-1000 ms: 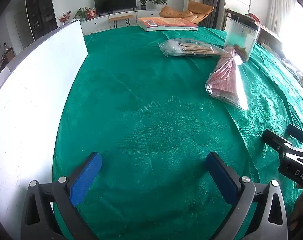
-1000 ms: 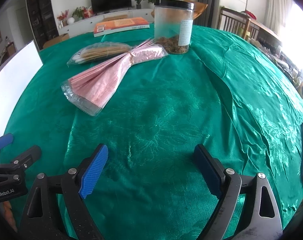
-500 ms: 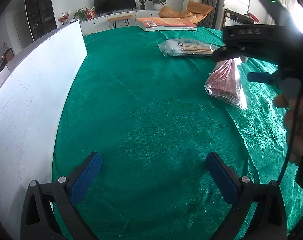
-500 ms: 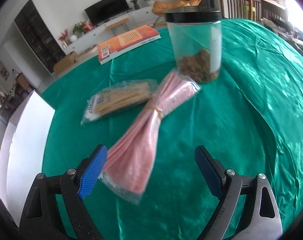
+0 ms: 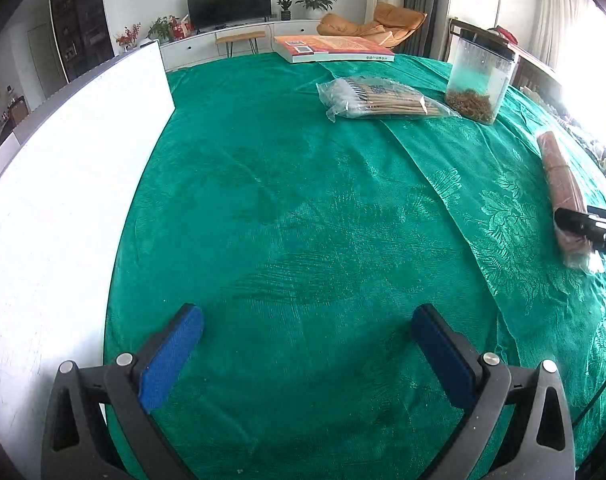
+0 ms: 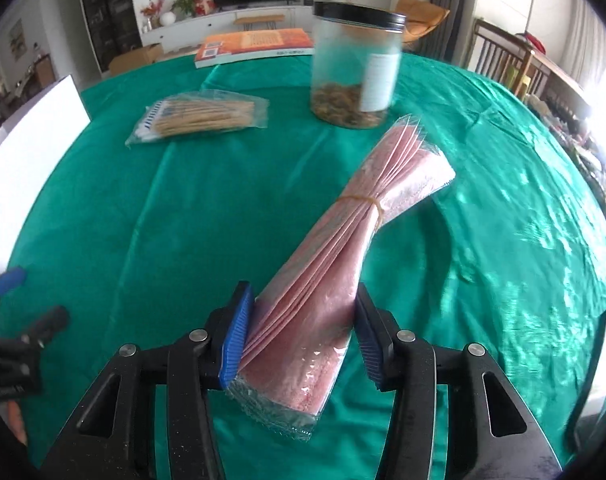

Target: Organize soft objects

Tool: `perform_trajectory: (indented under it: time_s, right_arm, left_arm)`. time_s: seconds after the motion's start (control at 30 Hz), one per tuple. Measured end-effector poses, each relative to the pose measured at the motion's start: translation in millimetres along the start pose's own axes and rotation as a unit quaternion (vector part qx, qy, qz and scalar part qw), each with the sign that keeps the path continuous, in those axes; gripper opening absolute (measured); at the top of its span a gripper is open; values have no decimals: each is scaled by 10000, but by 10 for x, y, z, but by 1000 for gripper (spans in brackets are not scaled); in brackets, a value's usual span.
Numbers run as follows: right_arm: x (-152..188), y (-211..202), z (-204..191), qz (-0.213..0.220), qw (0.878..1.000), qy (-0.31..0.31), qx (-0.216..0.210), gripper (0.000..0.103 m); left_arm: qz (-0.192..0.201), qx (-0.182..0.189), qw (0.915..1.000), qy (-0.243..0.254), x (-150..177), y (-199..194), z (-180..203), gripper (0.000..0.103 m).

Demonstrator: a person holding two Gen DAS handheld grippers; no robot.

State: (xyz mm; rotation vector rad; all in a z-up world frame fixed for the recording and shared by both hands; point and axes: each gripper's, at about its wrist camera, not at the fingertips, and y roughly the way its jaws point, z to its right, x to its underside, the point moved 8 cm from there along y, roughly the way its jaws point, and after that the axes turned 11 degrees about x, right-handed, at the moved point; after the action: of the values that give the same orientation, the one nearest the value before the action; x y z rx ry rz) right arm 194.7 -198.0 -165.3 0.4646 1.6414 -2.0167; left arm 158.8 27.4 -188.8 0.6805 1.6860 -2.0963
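Note:
A pink bundle of plastic-wrapped sheets (image 6: 343,240), tied with a rubber band, lies slanted across the green tablecloth (image 6: 183,220). My right gripper (image 6: 303,328) is closing on its near end, and both blue pads touch its sides. The left wrist view shows the same bundle (image 5: 563,184) at the far right, with the right gripper's black fingers (image 5: 591,228) across it. My left gripper (image 5: 307,344) hangs open over bare cloth with nothing between its pads. A clear bag of cotton swabs (image 6: 199,118) lies farther back.
A clear jar with a black lid (image 6: 357,68) stands just beyond the bundle's far end. An orange book (image 6: 255,46) lies at the table's far edge. A white board (image 5: 63,200) runs along the left side. Chairs stand at the right.
My right gripper swung out over the pink bundle, then came back near with its jaws drawn in onto the bundle's end. The bundle now lies clear of the jar. The left gripper stayed put.

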Motion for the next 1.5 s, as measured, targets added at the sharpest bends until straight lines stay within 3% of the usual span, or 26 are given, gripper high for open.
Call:
perform_trajectory:
  time_s: [0.17,0.27,0.37,0.43,0.57,0.67,0.73,0.8,0.83,0.9,1.0,1.07,1.17,1.27,1.33,1.43,1.5]
  right_arm:
    - [-554,342,670,282,9983,-294,426,52]
    - [-746,436,1002,298,9985,245,384,73]
    - [-590,305,1205,371,9901,1349,-88,76]
    - [-362,217,1221,353,9827,1816,-110,77]
    - [53,65,1048,374,9774,2073,204,77]
    - [199,37,901,278,9774,2084,202,77]
    - [210,76,850,172,9804,1949,210,77]
    - [234,141,842,20,9819,1878,256,77]
    - [238,135,851,52,9819,1878,260,77]
    - [272,119,858,68,9810,1931,193,78]
    - [275,120,835,81,9816,1906,124,83]
    - [275,126,808,65,9832,1817,184,84]
    - [274,137,764,41,9852,1691,273,86]
    - [273,142,755,32,9859,1646,305,86]
    - [275,142,760,39,9857,1659,289,86]
    - [277,144,760,47,9859,1647,293,86]
    - [272,144,749,41,9863,1620,319,86]
  left_arm:
    - [-1,6,10000,2,1,0,0,103]
    - [1,6,10000,1,-1,1,1,103]
    - [2,0,10000,0,0,2,-1,103]
    - [2,2,10000,-1,1,2,-1,103]
    - [0,3,10000,-1,0,3,-1,103]
    - [-20,8,10000,4,-3,6,0,103]
    - [-316,19,9995,-58,-17,31,-2,103]
    - [-1000,149,9948,-105,-63,94,63,103]
    - [-1221,377,9918,-35,-131,128,143,103]
    - [-1209,575,9904,341,-388,118,321,103]
    - [-1040,196,9851,1355,-899,172,554,103]
    - [-931,168,9781,1855,-1246,297,665,103]
    - [-934,298,9614,2570,-1592,587,803,103]
    - [-1046,126,9395,3258,-1721,905,848,103]
    - [-1090,-70,9318,3461,-1796,1090,803,103]
    - [-1104,-177,9370,3311,-1916,1314,654,103]
    - [-1145,184,9499,2904,-1982,1405,567,103]
